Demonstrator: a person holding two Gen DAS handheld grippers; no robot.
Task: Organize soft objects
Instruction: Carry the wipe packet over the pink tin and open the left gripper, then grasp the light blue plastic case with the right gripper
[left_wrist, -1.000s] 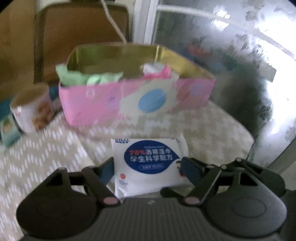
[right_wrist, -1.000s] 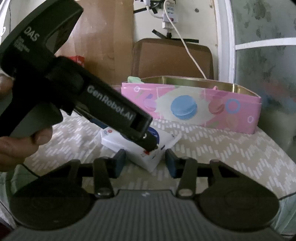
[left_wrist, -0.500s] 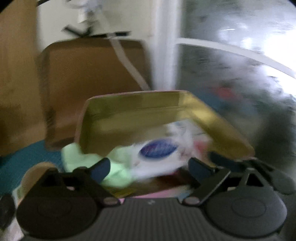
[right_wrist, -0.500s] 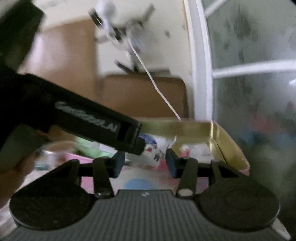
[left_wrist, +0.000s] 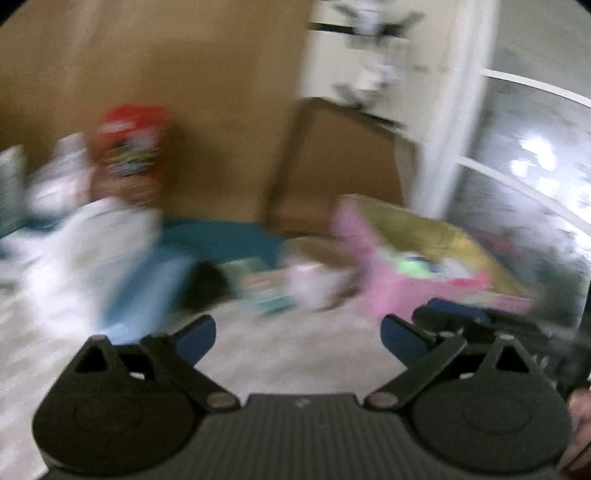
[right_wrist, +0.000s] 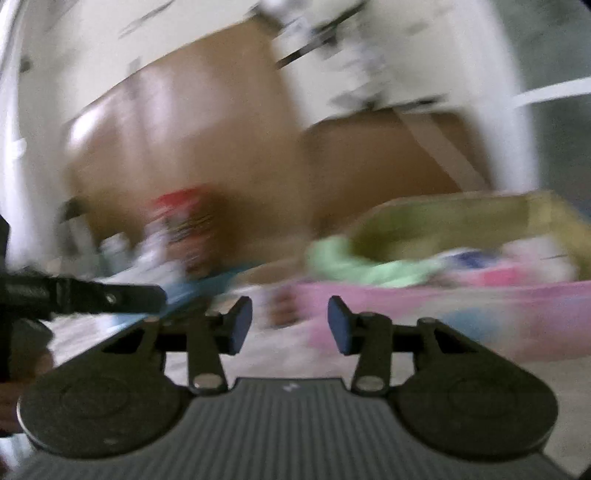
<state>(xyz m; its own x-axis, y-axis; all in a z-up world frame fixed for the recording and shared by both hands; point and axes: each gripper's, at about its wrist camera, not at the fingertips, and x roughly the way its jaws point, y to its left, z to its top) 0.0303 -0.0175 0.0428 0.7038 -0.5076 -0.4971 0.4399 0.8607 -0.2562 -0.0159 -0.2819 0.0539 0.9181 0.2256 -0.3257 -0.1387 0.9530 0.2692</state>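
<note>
text check | both wrist views way too motion-blurred, nothing readable | red-topped printed container (left_wrist: 129, 147) at about 10 o'clock: print is just smear | pink box with gold inside (right_wrist: 461, 295) at 3 o'clock: no legible label

Black hand-held gripper (left_wrist: 298, 338); blue pads (left_wrist: 195, 338); silver screws

wrist views – low, both facing pink box (left_wrist: 399, 291)

Box (right_wrist: 480, 310): pink glossy outside, gold shiny lining. Green cloth (right_wrist: 354, 266) soft, matt. Gripper (right_wrist: 290, 325) matt black plastic w/ ribbed body, blue pads. Worktop (left_wrist: 295, 354) cover woven-looking, matt.
</note>
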